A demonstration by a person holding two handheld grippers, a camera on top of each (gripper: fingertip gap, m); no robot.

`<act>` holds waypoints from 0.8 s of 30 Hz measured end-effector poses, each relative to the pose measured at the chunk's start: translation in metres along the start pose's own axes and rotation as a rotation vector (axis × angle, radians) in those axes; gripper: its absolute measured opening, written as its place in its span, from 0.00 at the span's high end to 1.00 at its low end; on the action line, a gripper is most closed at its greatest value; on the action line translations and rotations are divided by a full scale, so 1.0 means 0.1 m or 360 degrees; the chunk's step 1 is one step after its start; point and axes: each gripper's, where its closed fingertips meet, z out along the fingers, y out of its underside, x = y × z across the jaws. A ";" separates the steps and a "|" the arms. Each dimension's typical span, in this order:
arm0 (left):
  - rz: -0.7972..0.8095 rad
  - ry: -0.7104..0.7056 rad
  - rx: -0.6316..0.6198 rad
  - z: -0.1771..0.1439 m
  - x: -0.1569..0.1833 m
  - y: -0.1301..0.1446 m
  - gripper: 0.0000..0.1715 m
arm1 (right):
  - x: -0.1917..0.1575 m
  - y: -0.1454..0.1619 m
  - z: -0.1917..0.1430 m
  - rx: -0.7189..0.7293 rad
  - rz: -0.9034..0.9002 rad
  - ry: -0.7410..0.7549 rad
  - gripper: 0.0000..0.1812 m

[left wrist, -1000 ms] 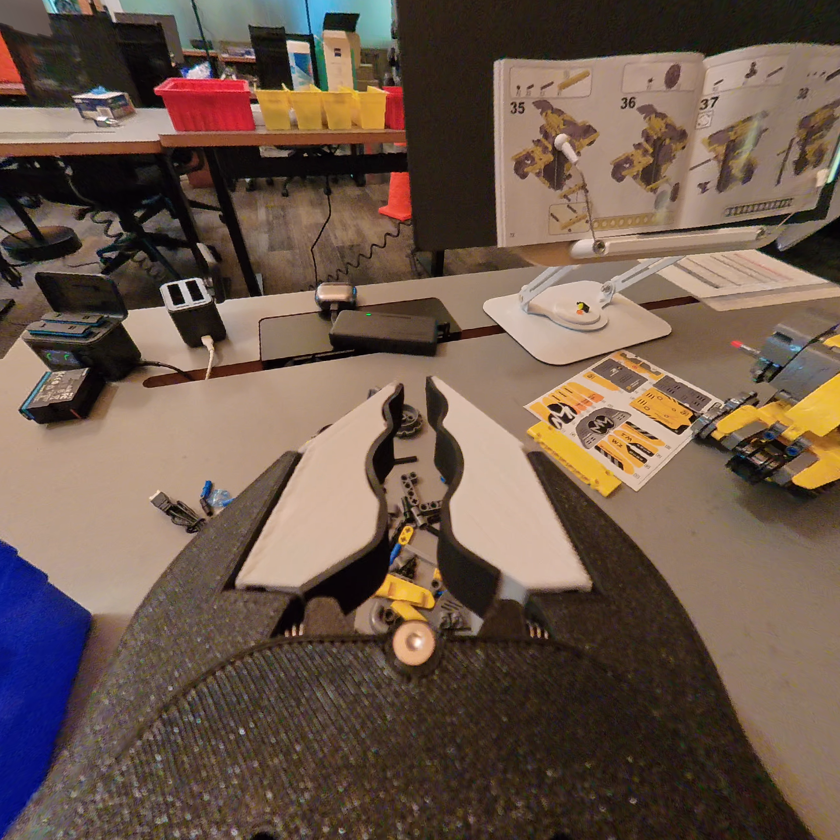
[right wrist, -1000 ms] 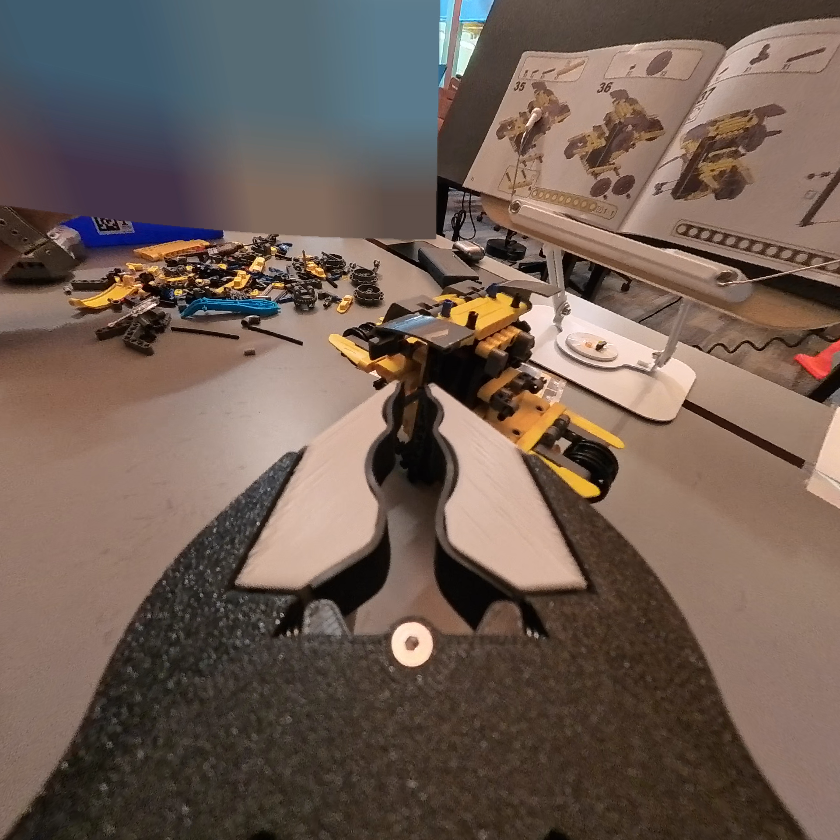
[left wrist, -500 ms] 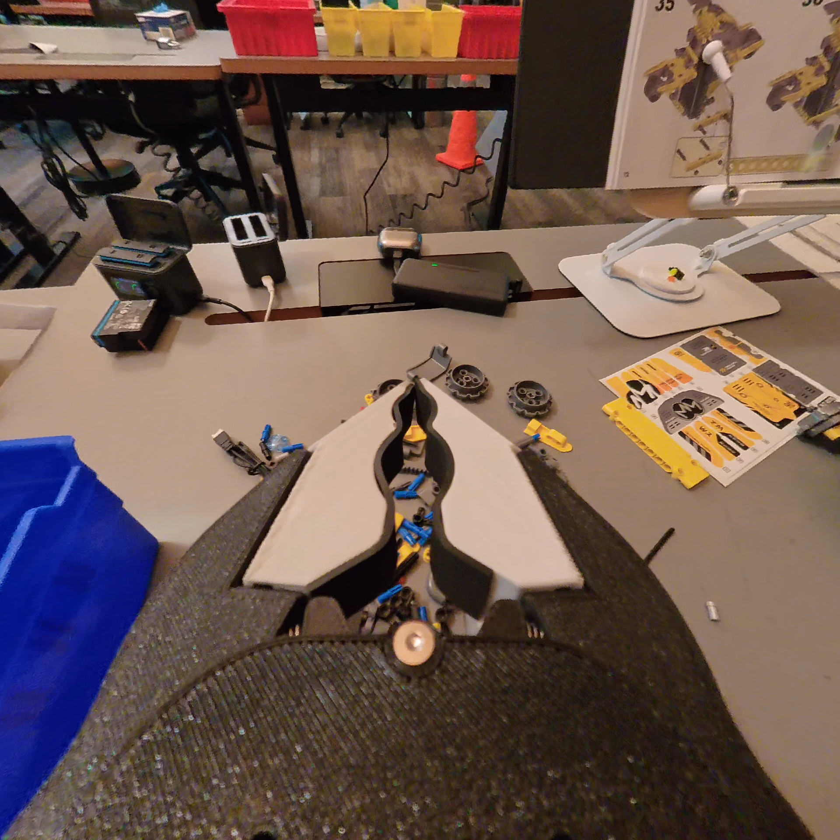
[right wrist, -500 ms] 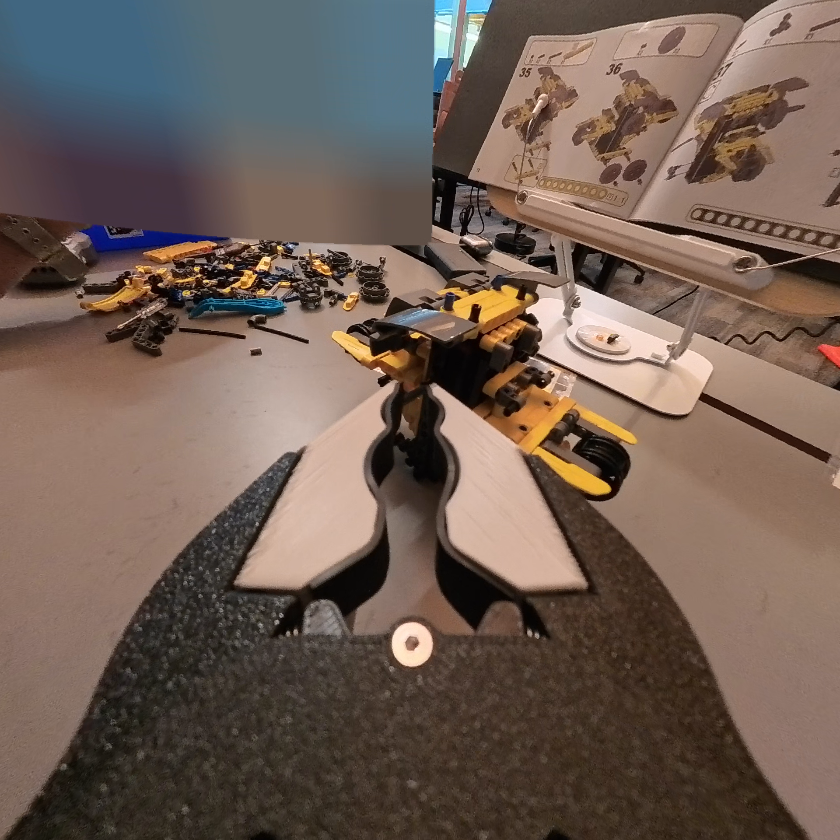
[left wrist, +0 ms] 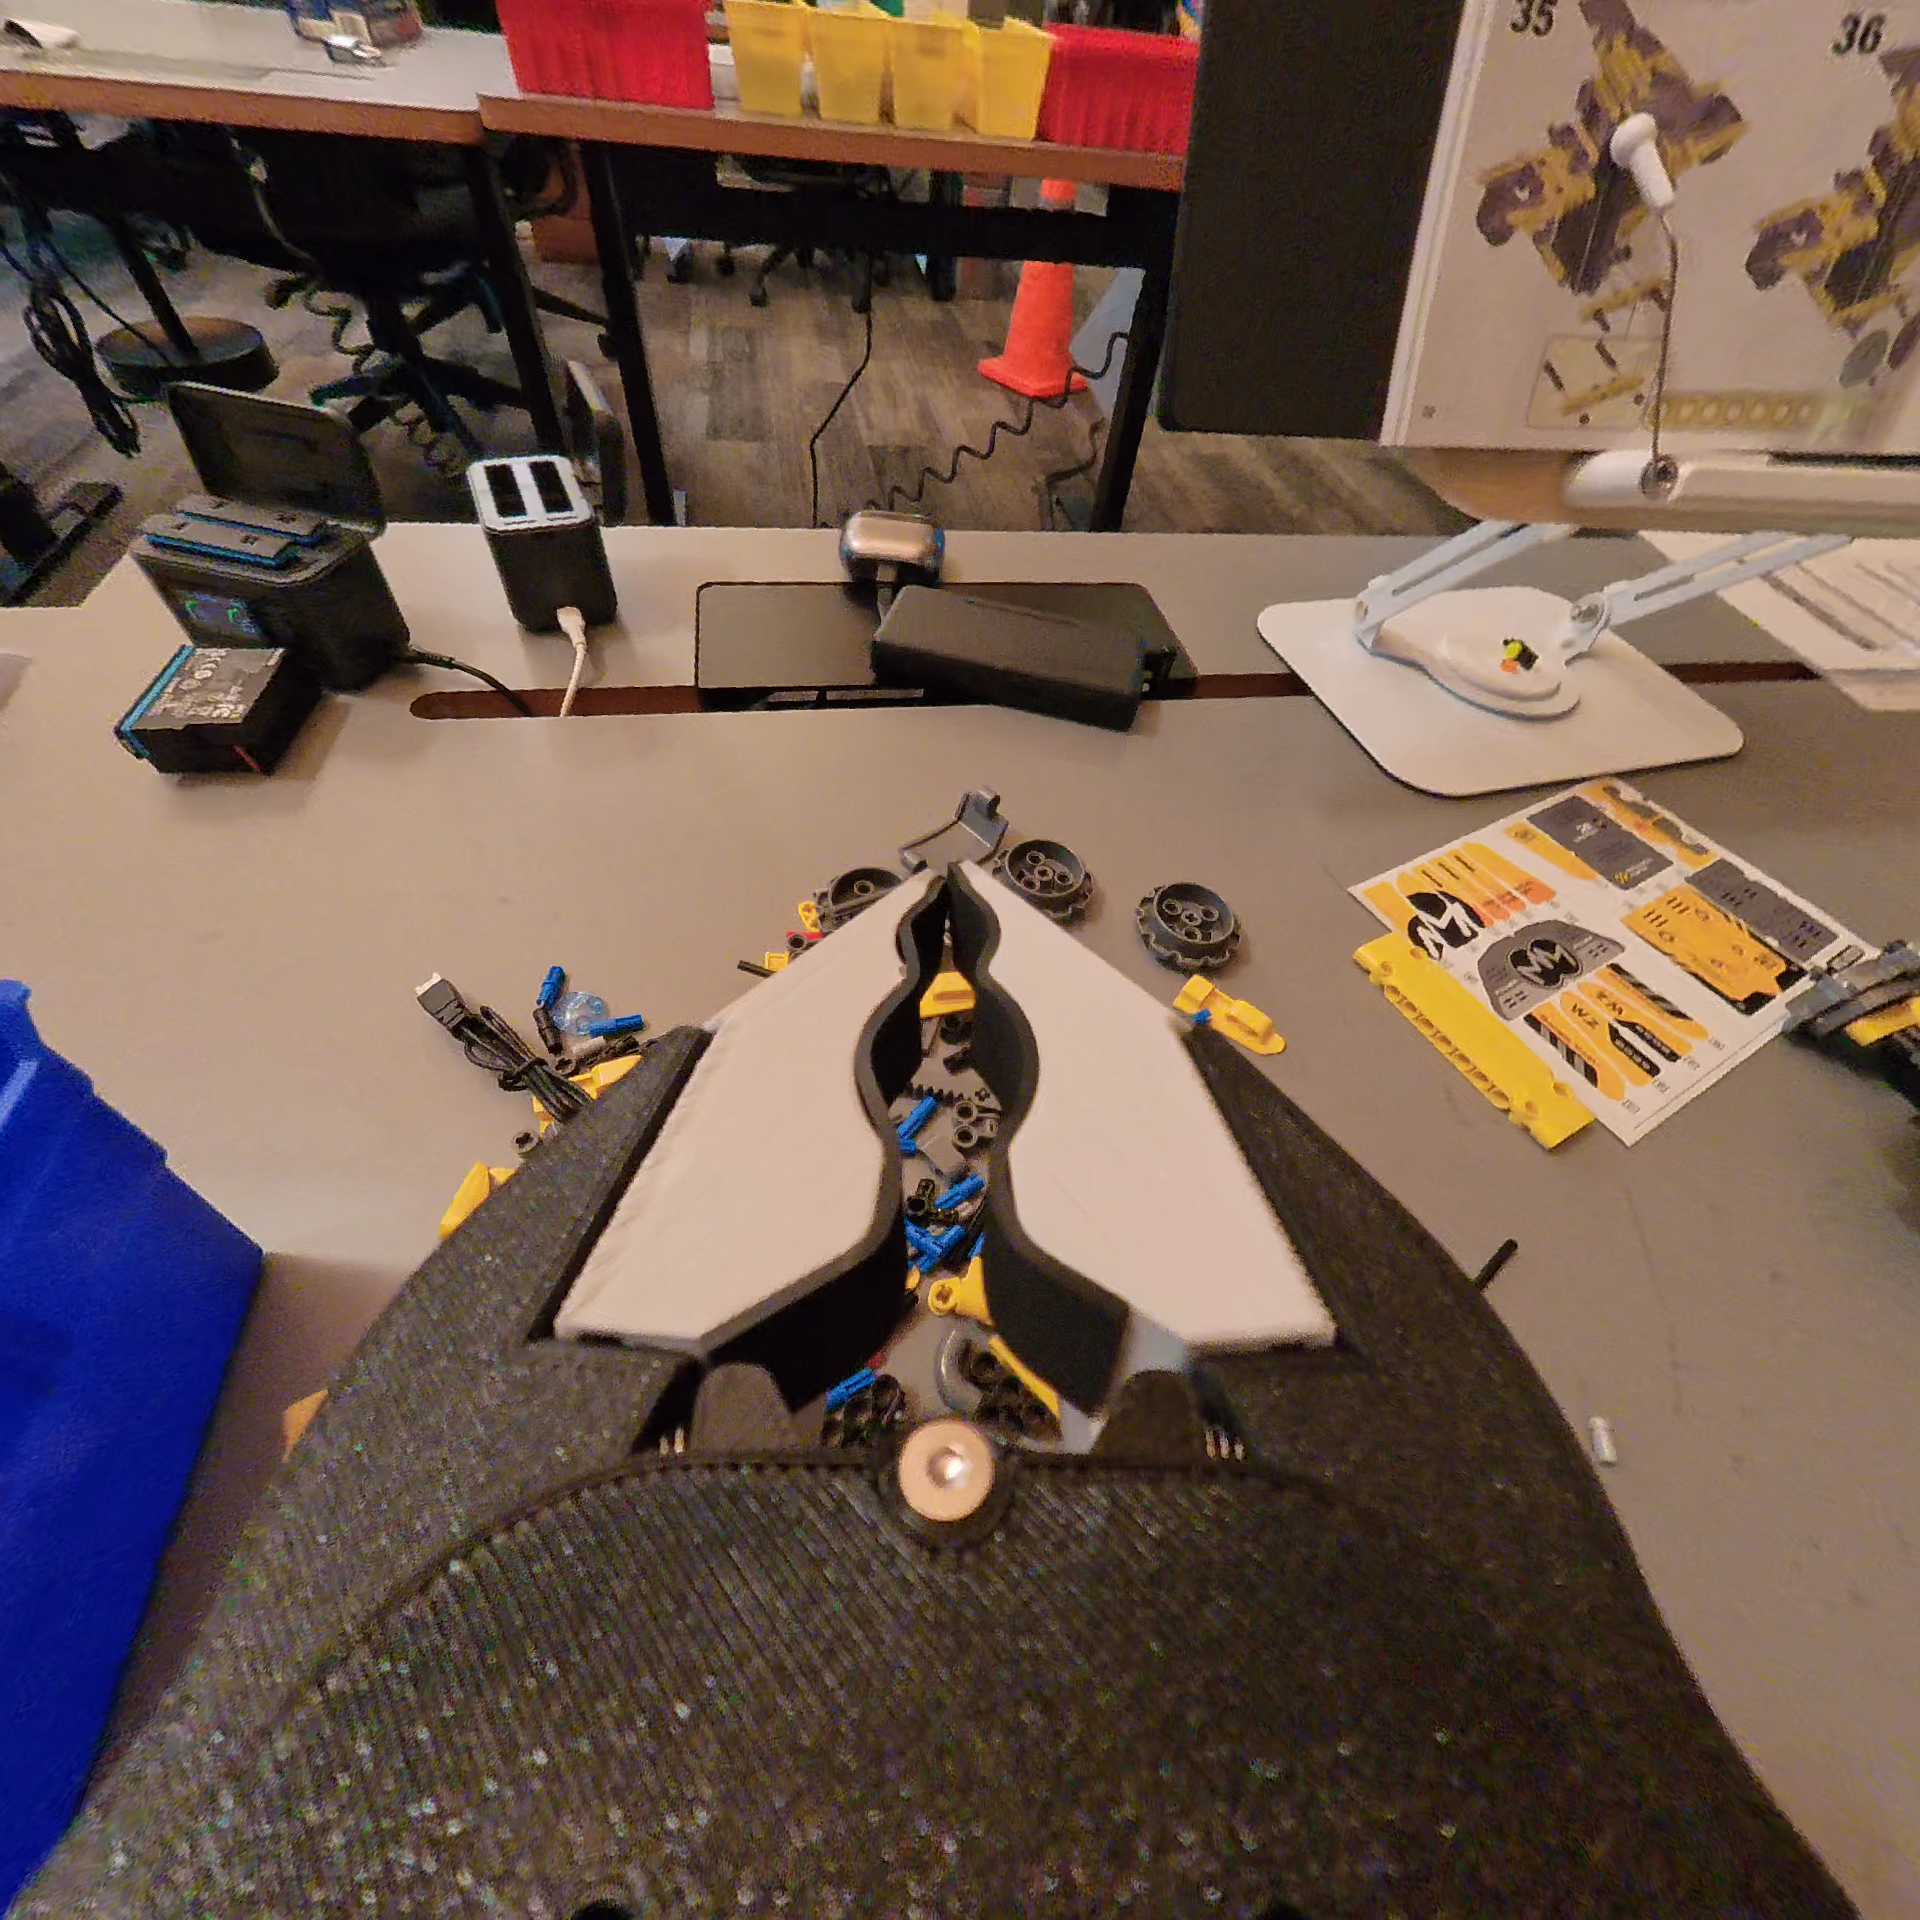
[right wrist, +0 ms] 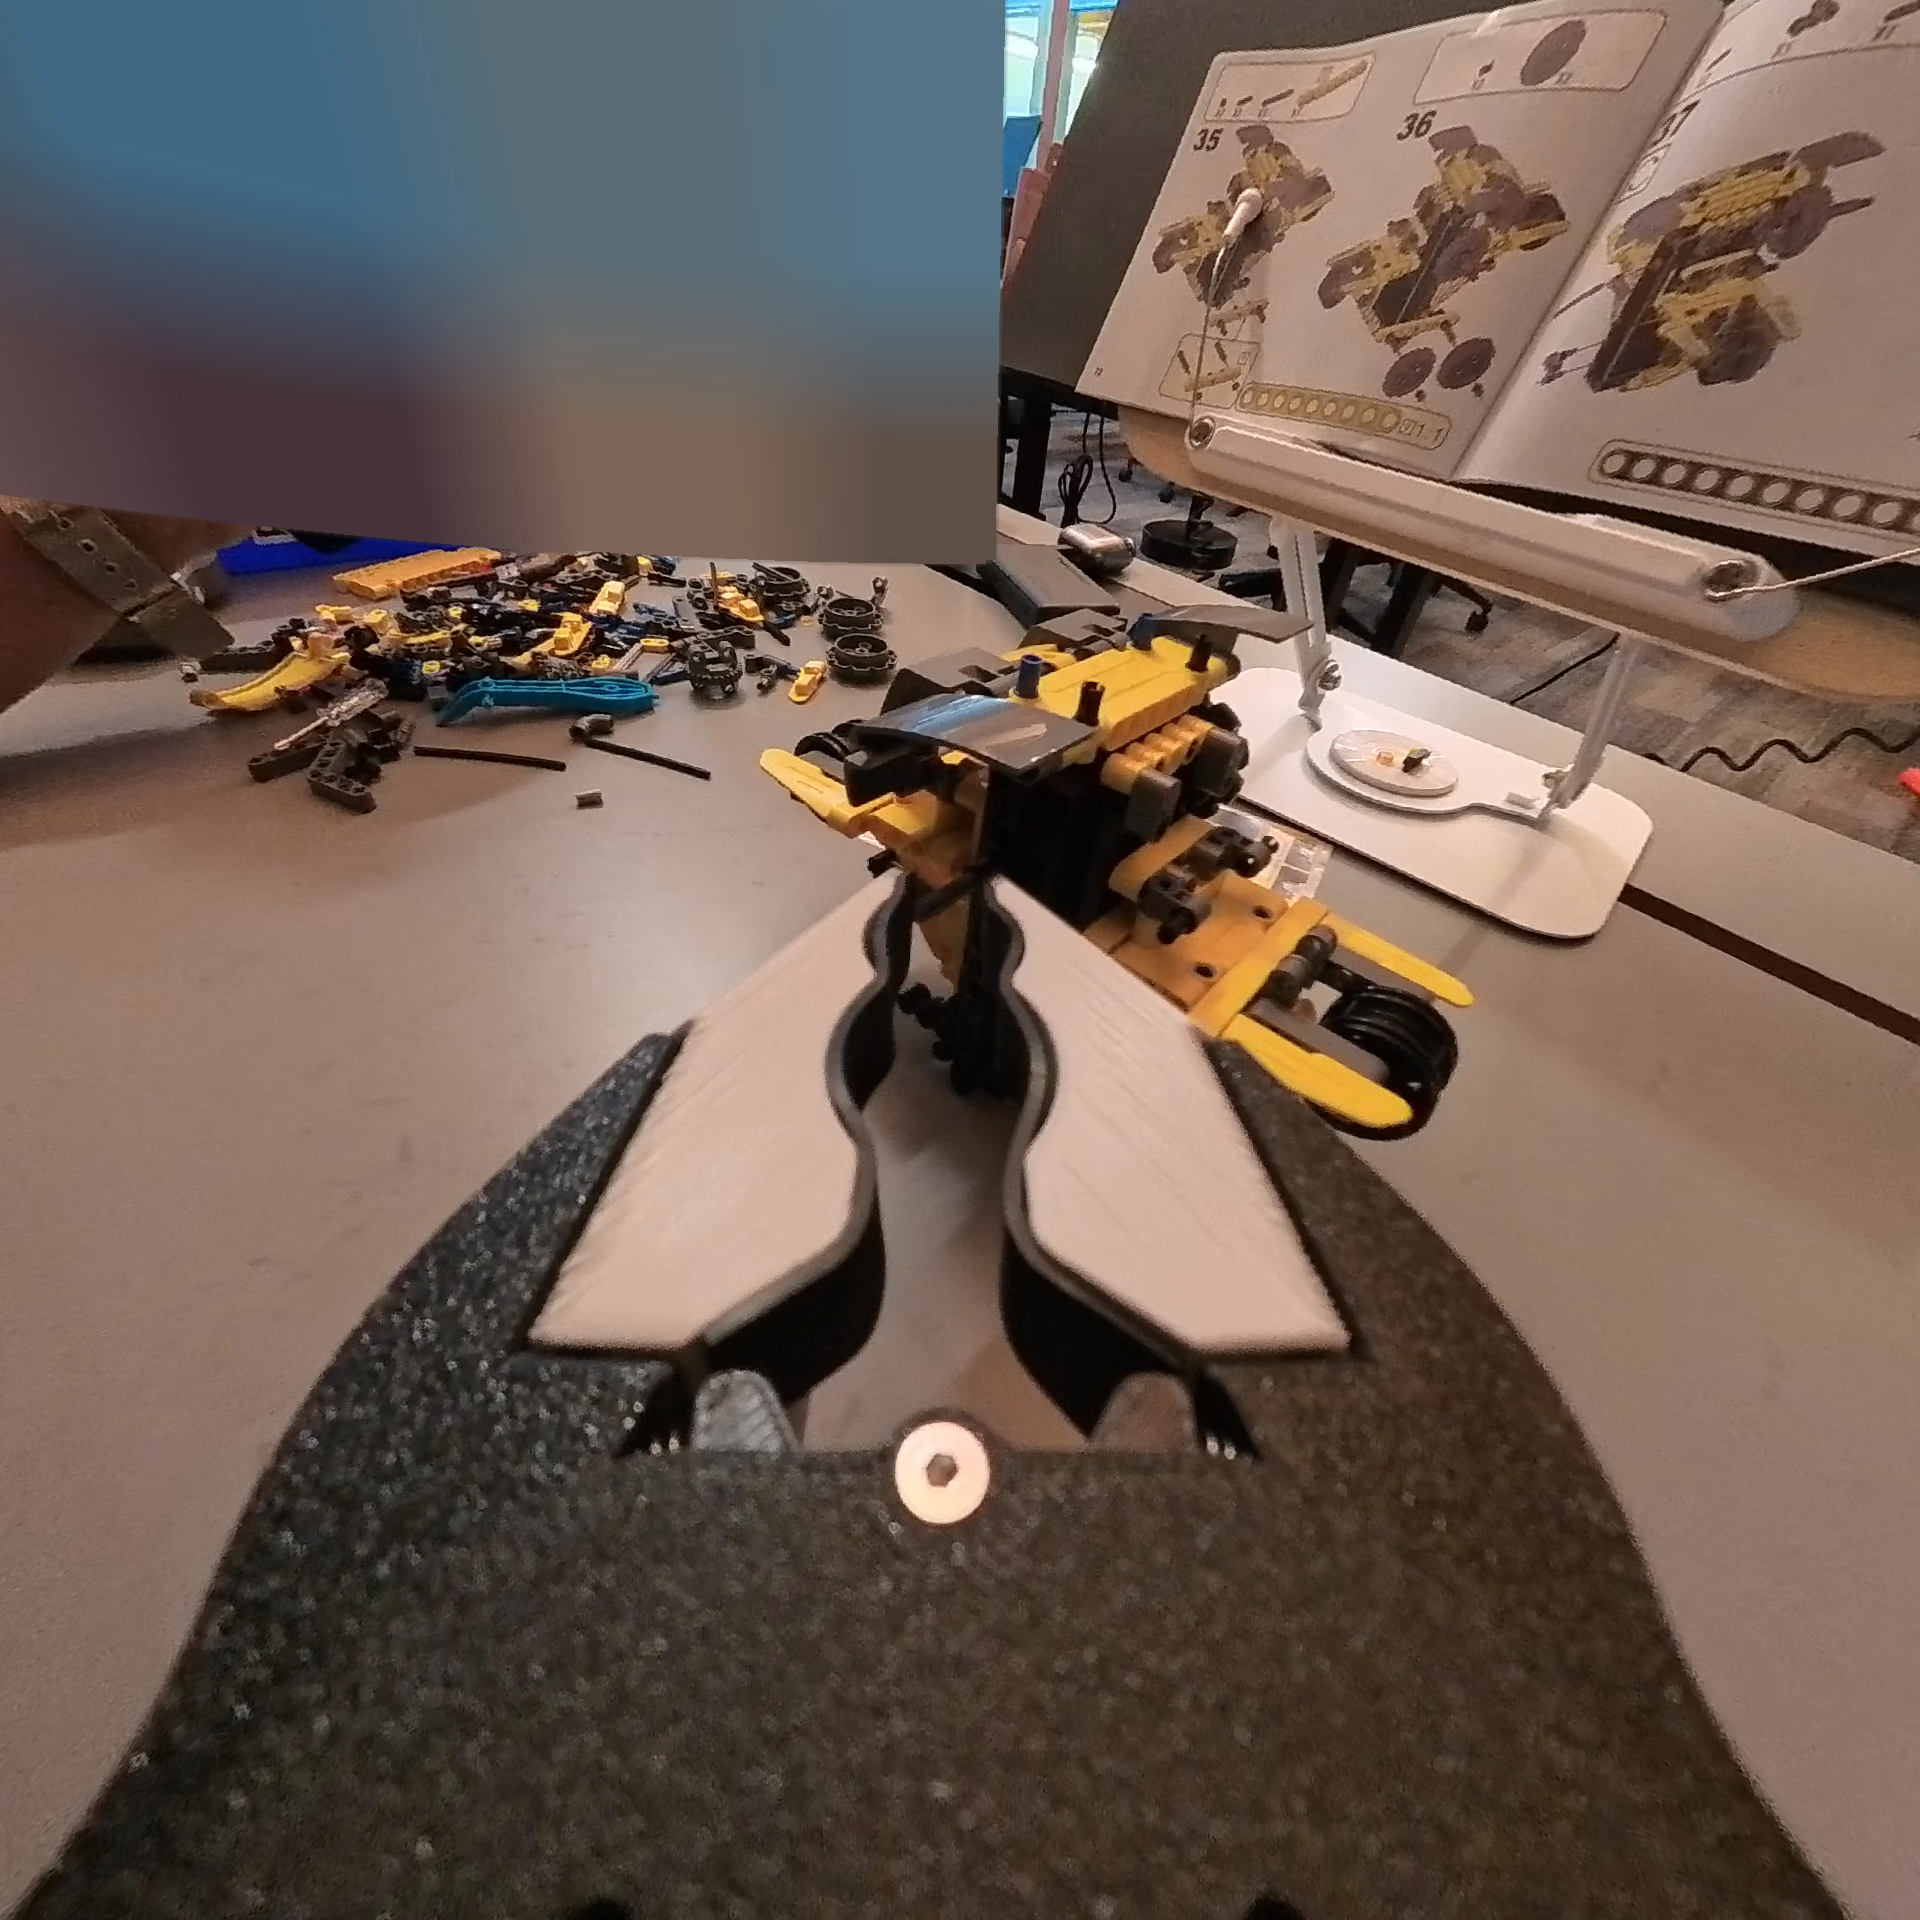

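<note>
My left gripper [left wrist: 948, 883] is shut with its tips together and nothing between them. It hovers over a pile of small blue, black and yellow building pieces [left wrist: 940, 1143] on the grey table [left wrist: 312, 935]. Two black wheels [left wrist: 1042, 878] lie just past its tips. My right gripper [right wrist: 940, 894] is shut on a black part at the near end of a yellow and black brick model [right wrist: 1122, 790]. It holds the model just above the table [right wrist: 312, 1039]. The model's edge shows at the far right of the left wrist view [left wrist: 1860, 1013].
An open instruction booklet [right wrist: 1507, 229] rests on a white stand [right wrist: 1455, 821] at the back right. A sticker sheet [left wrist: 1600, 956] and a long yellow beam [left wrist: 1465, 1039] lie right of the pile. A blue bin [left wrist: 94, 1299] stands at the left. Chargers [left wrist: 270, 592] line the far edge. My right fingertips sit around 40 cm from my left ones. My left tips are roughly 20 cm from the long yellow beam [left wrist: 1465, 1039].
My left gripper has pulled back and left over the pile, and its jaws have closed from a small gap to touching. My right gripper keeps its hold on the model and has shifted only slightly.
</note>
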 end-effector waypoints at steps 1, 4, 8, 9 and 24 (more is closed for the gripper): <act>-0.0015 -0.0002 0.0006 0.00 -0.01 -0.01 1.00 | -0.01 0.00 0.00 -0.0003 0.0000 -0.0004 0.94; -0.0038 -0.0009 0.0027 -0.02 -0.04 -0.03 1.00 | -0.02 0.01 0.02 -0.0010 -0.0007 -0.0009 0.94; -0.0055 -0.0010 0.0047 -0.06 -0.05 -0.07 1.00 | -0.02 0.02 0.02 -0.0016 -0.0003 -0.0014 0.93; -0.0058 -0.0011 0.0053 -0.07 -0.06 -0.08 1.00 | -0.02 0.03 0.03 -0.0017 -0.0001 -0.0015 0.94; -0.0033 -0.0121 0.0055 -0.08 -0.17 -0.08 1.00 | -0.04 0.05 0.04 -0.0036 -0.0009 -0.0023 0.93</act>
